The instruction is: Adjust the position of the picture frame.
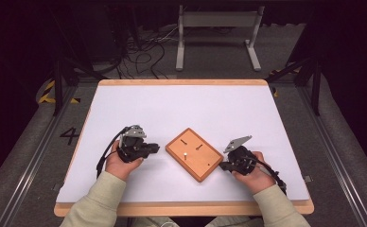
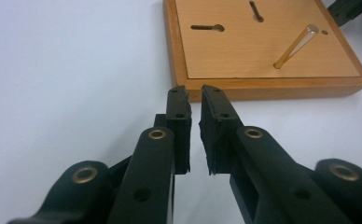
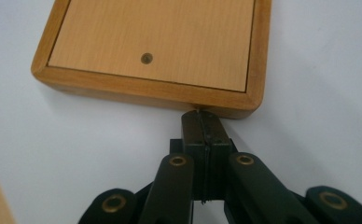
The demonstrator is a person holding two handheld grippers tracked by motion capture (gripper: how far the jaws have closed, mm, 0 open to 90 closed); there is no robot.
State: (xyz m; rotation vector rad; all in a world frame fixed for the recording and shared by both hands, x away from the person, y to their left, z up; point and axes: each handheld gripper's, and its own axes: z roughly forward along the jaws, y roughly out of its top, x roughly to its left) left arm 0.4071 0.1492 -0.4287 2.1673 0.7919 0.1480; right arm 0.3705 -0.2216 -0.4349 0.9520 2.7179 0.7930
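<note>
A flat wooden board (image 1: pixel 198 158) lies turned at an angle in the middle of the white table. One thin pale peg (image 1: pixel 185 154) stands upright in it, near two keyhole slots (image 1: pixel 191 143). My left gripper (image 1: pixel 157 148) rests left of the board, pointing at its edge. In the left gripper view the jaws (image 2: pixel 194 93) stand a narrow gap apart with nothing between them, just short of the board (image 2: pixel 244 51) and its peg (image 2: pixel 295 45). My right gripper (image 1: pixel 222 165) sits at the board's right corner. Its jaws (image 3: pixel 201 114) are pressed together, empty, with the tips touching the board's rim (image 3: pixel 170 95).
The white table top (image 1: pixel 181 104) has a wooden rim and open room behind the board. A small round hole (image 3: pixel 146 58) marks the board near the right gripper. Beyond the table stand a grey metal frame (image 1: pixel 217 21) and loose cables (image 1: pixel 144 56) on the floor.
</note>
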